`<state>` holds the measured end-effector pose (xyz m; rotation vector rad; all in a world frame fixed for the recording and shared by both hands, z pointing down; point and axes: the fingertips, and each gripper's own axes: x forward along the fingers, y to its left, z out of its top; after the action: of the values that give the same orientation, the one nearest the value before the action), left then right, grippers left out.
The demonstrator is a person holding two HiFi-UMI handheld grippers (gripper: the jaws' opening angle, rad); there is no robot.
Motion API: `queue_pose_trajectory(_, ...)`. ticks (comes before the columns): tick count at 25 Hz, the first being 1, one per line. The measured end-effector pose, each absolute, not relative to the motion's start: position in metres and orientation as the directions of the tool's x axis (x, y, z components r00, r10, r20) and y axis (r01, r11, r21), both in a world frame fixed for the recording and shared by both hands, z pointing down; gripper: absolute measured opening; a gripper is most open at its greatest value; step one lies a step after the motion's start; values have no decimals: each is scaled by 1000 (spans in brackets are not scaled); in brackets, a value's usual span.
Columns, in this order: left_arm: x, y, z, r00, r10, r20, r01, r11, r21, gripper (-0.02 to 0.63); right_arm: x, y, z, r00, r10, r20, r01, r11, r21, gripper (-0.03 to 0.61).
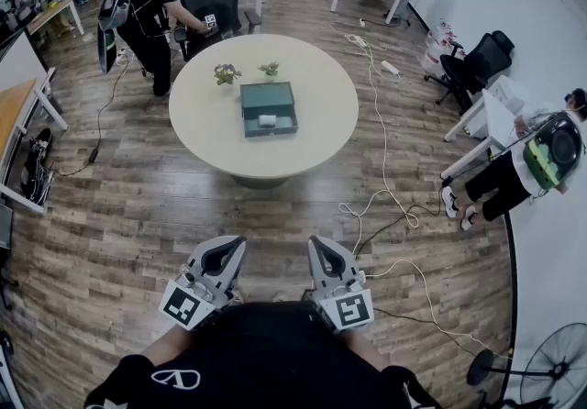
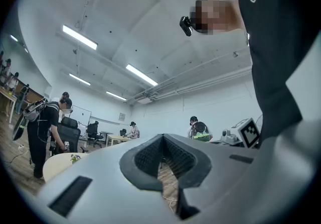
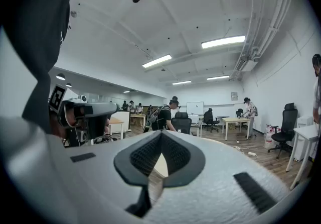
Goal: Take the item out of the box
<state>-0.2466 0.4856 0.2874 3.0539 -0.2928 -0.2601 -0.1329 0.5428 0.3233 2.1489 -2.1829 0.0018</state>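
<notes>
Box (image 1: 252, 127) lies open on the far round table (image 1: 211, 114), small white item (image 1: 267, 120) inside. Left tongs (image 1: 237, 244) and right tongs (image 1: 315, 244) hang near the body, both pinched narrow and empty. Probably best to step close first, then spread one pair before reaching in.

**Both grippers low and shut, close to the body**

The left grey plastic two-jaw gripper (image 1: 238, 243) and the right grey plastic two-jaw gripper (image 1: 315, 243) sat side by side just ahead of the person's black-clad torso (image 1: 266, 352). Their tips pointed forward and converged slightly. Each pair of jaws was closed with nothing between the black ribbed pads (image 2: 145, 160), and the black-and-white marker cubes (image 1: 182, 304) faced up.
</notes>
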Motion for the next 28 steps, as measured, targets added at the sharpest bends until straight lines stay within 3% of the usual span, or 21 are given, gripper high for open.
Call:
queue_pose_trajectory(14, -243, 490, 287, 970, -185, -158, -173, -981, 86, 5, -133, 546, 310, -56, -998, -18, -998, 56, 2, 5)
queue_pose_trajectory(28, -184, 504, 302, 954, -273, -119, -268, -962, 59, 5, -61, 553, 318, -111, -990, -85, -994, 110, 16, 5)
